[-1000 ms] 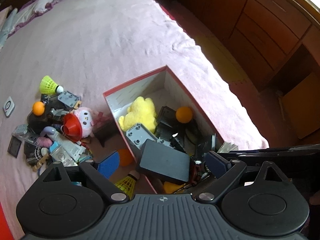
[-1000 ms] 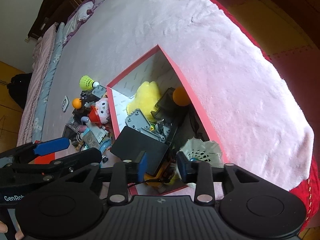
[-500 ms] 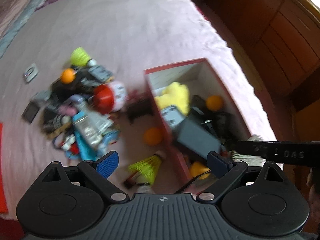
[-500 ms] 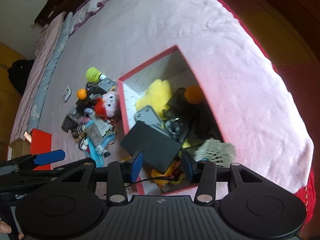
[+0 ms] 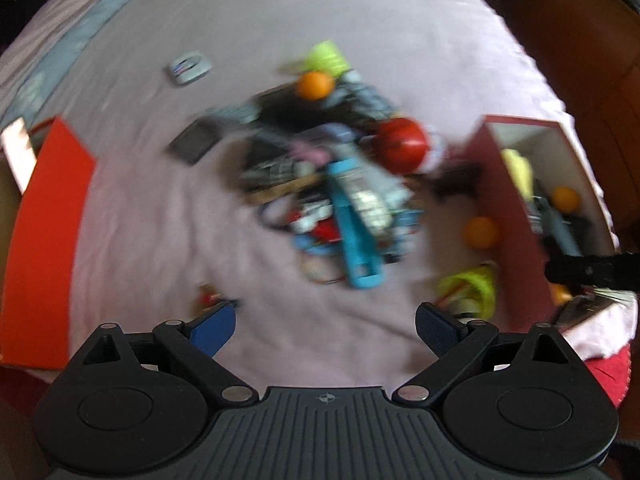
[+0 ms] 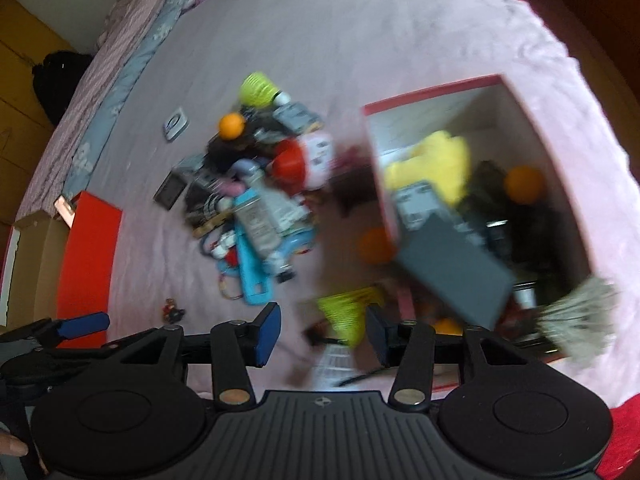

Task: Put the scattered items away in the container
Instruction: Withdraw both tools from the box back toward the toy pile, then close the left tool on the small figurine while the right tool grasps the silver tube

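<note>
Pink bedspread (image 5: 120, 208), left tongs (image 5: 325, 325) wide, empty, now over pile; right tongs (image 6: 322, 331) just widened, empty.

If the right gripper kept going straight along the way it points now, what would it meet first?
Most likely the yellow-green feathered shuttlecock lying on the pink bedspread beside the red-rimmed box; it sits between the right gripper open jaws. Blur makes depth uncertain.

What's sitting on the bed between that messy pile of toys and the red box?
An orange ball and, nearer the camera, a yellow shuttlecock lie on the pink bedspread between the pile and the red box. The right wrist view shows it best.
</note>
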The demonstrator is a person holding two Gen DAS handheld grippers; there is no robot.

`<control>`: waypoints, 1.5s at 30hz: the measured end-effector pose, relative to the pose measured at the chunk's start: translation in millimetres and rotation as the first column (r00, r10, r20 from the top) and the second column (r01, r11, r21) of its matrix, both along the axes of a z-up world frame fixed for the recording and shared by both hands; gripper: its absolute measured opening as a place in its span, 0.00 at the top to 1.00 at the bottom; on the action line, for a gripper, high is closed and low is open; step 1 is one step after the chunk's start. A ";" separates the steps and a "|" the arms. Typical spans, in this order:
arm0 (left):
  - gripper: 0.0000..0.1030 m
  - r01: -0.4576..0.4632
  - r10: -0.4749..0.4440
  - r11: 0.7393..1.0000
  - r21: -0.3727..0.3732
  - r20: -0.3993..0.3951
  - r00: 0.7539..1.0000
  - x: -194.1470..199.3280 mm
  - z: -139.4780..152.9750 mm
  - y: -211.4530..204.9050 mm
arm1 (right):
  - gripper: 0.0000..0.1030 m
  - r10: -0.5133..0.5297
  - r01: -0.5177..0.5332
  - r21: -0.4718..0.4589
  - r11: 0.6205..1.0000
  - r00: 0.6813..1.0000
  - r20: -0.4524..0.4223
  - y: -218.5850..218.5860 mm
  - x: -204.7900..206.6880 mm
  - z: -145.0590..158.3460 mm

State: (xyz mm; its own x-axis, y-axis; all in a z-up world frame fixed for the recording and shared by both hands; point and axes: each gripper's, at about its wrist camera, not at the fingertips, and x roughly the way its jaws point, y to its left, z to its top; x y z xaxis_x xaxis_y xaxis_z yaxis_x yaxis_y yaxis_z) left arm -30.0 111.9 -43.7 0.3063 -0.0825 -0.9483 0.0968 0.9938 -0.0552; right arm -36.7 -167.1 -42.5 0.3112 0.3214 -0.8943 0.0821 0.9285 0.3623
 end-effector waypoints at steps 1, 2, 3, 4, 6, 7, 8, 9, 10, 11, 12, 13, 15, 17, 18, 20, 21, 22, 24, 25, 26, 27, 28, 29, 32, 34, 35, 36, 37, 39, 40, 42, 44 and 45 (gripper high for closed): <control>0.05 -0.014 0.014 1.000 0.000 -0.008 1.000 1.1 -5.6 12.3 | 0.46 0.009 -0.010 -0.012 1.000 1.000 -0.005 13.4 3.2 -2.1; 0.05 -0.028 0.028 1.000 0.001 -0.017 0.999 2.3 -11.2 24.6 | 0.46 0.020 -0.020 -0.026 0.999 1.000 -0.007 27.5 6.7 -4.8; 0.05 -0.043 0.043 0.999 0.001 -0.025 0.999 3.4 -16.7 36.9 | 0.46 0.029 -0.030 -0.032 0.999 1.000 -0.007 39.7 10.3 -8.5; 0.05 -0.056 0.056 0.998 0.002 -0.033 0.998 4.5 -22.3 49.0 | 0.46 0.039 -0.039 -0.034 0.999 0.999 -0.006 51.3 14.3 -12.9; 0.05 -0.069 0.070 0.998 0.007 -0.046 0.997 5.6 -33.6 67.3 | 0.46 0.058 -0.058 -0.037 0.998 0.998 -0.003 74.4 22.4 -21.8; 0.05 -0.075 0.076 0.997 0.012 -0.052 0.996 5.9 -39.8 76.7 | 0.46 0.069 -0.069 -0.036 0.997 0.998 0.002 85.5 27.4 -26.5; 0.05 -0.080 0.080 0.997 0.015 -0.058 0.995 5.8 -45.0 84.0 | 0.48 0.083 -0.083 -0.032 0.996 0.996 0.013 95.8 33.6 -31.3; 0.05 -0.084 0.085 0.996 0.017 -0.062 0.994 6.5 -50.1 90.5 | 0.50 0.097 -0.096 -0.034 0.995 0.995 0.022 105.3 40.2 -36.3; 0.05 -0.089 0.090 0.996 0.020 -0.067 0.994 7.3 -55.0 96.9 | 0.50 0.111 -0.109 -0.042 0.993 0.993 0.029 113.8 47.2 -41.7; 0.05 -0.092 0.094 0.995 0.025 -0.077 0.993 9.0 -59.3 100.7 | 0.52 0.123 -0.121 -0.052 0.991 0.992 0.033 121.4 54.7 -47.6; 0.05 -0.097 0.098 0.995 0.025 -0.080 0.992 10.9 -64.2 104.9 | 0.53 0.132 -0.130 -0.063 0.989 0.991 0.031 127.2 62.2 -54.0; 0.05 -0.101 0.103 0.995 0.021 -0.085 0.991 12.7 -69.1 108.4 | 0.53 0.141 -0.139 -0.073 0.988 0.990 0.027 132.3 69.6 -60.3; 0.05 -0.114 0.113 0.993 0.001 -0.108 0.988 16.2 -78.8 113.2 | 0.54 0.141 -0.140 -0.095 0.986 0.990 0.006 138.9 85.1 -74.4; 0.05 -0.127 0.123 0.992 -0.022 -0.127 0.984 18.5 -86.8 116.8 | 0.54 0.111 -0.113 -0.084 0.990 0.993 -0.033 139.4 97.2 -89.5; 0.05 -0.132 0.127 0.991 -0.033 -0.134 0.983 19.2 -89.9 117.9 | 0.54 0.091 -0.095 -0.075 0.993 0.994 -0.053 138.6 101.8 -96.9; 0.06 -0.120 0.114 0.992 -0.038 -0.123 0.986 19.8 -93.1 116.8 | 0.55 0.059 -0.064 -0.068 0.996 0.995 -0.082 137.4 108.2 -109.8; 0.06 -0.102 0.097 0.994 -0.036 -0.118 0.988 21.2 -95.4 115.0 | 0.54 0.060 -0.067 -0.085 0.994 0.994 -0.087 138.1 110.0 -114.2; 0.07 -0.085 0.080 0.996 -0.035 -0.113 0.990 22.6 -97.7 113.2 | 0.54 0.061 -0.070 -0.102 0.992 0.994 -0.091 138.8 111.7 -118.6; 0.10 -0.050 0.046 0.998 -0.031 -0.103 0.994 25.4 -102.4 109.7 | 0.53 0.067 -0.080 -0.128 0.988 0.993 -0.101 140.1 114.6 -127.5; 0.13 -0.032 0.029 0.999 -0.029 -0.098 0.995 26.9 -104.8 107.9 | 0.52 0.071 -0.086 -0.142 0.986 0.992 -0.103 140.9 115.8 -130.5; 0.15 -0.012 0.010 1.000 -0.023 -0.096 0.995 28.2 -108.5 105.5 | 0.52 0.074 -0.090 -0.156 0.984 0.992 -0.103 141.3 116.7 -133.3; 0.17 0.007 -0.009 1.000 -0.016 -0.094 0.996 29.6 -112.2 103.2 | 0.51 0.076 -0.092 -0.169 0.981 0.992 -0.101 141.2 117.2 -135.6; 0.19 0.020 -0.022 1.000 -0.012 -0.095 0.995 31.3 -116.1 101.5 | 0.51 0.074 -0.091 -0.178 0.980 0.992 -0.100 140.4 117.5 -137.9; 0.22 0.029 -0.030 0.999 -0.016 -0.098 0.995 32.6 -120.9 100.1 | 0.50 0.069 -0.087 -0.180 0.980 0.992 -0.103 138.7 117.7 -140.2; 0.31 0.038 -0.041 0.999 -0.032 -0.115 0.993 35.3 -134.5 96.7 | 0.47 0.074 -0.092 -0.182 0.979 0.992 -0.106 135.0 117.7 -147.6; 0.33 0.037 -0.042 0.998 -0.041 -0.124 0.991 36.1 -141.5 95.2 | 0.44 0.078 -0.096 -0.181 0.979 0.992 -0.102 132.8 117.8 -150.3; 0.33 0.035 -0.040 0.998 -0.044 -0.127 0.991 36.1 -144.1 94.8 | 0.44 0.079 -0.096 -0.176 0.980 0.992 -0.102 131.7 118.1 -151.2; 0.33 0.035 -0.040 0.998 -0.045 -0.126 0.991 35.7 -145.7 94.1 | 0.43 0.080 -0.097 -0.171 0.980 0.992 -0.101 130.6 118.7 -152.0; 0.33 0.035 -0.040 0.998 -0.045 -0.125 0.991 35.4 -147.4 93.5 | 0.43 0.082 -0.098 -0.167 0.981 0.992 -0.100 129.6 119.4 -152.6; 0.33 0.037 -0.042 0.998 -0.043 -0.125 0.991 34.9 -150.4 92.4 | 0.43 0.090 -0.105 -0.159 0.982 0.991 -0.098 128.4 120.9 -153.5; 0.33 0.040 -0.045 0.998 -0.042 -0.124 0.991 34.9 -151.6 91.8 | 0.43 0.094 -0.109 -0.156 0.982 0.991 -0.096 127.9 121.7 -153.9; 0.33 0.044 -0.049 0.998 -0.038 -0.120 0.992 34.9 -153.3 90.8 | 0.43 0.106 -0.119 -0.149 0.982 0.990 -0.091 127.3 123.0 -154.5; 0.33 0.047 -0.051 0.998 -0.036 -0.114 0.992 34.9 -154.0 89.9 | 0.45 0.118 -0.130 -0.143 0.981 0.989 -0.087 128.8 124.4 -154.1; 0.33 0.049 -0.052 0.998 -0.035 -0.113 0.992 35.0 -154.6 89.3 | 0.52 0.125 -0.136 -0.135 0.981 0.988 -0.086 129.8 125.1 -153.4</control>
State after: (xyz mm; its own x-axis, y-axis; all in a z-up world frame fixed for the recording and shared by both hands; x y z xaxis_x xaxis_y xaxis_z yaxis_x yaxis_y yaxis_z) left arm 5.0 201.2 -198.3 0.1917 -0.1260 -0.9733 0.1380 0.9853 -0.1004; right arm 88.5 -37.2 -195.9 0.2039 0.2246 -0.9529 -0.0207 0.9741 0.2252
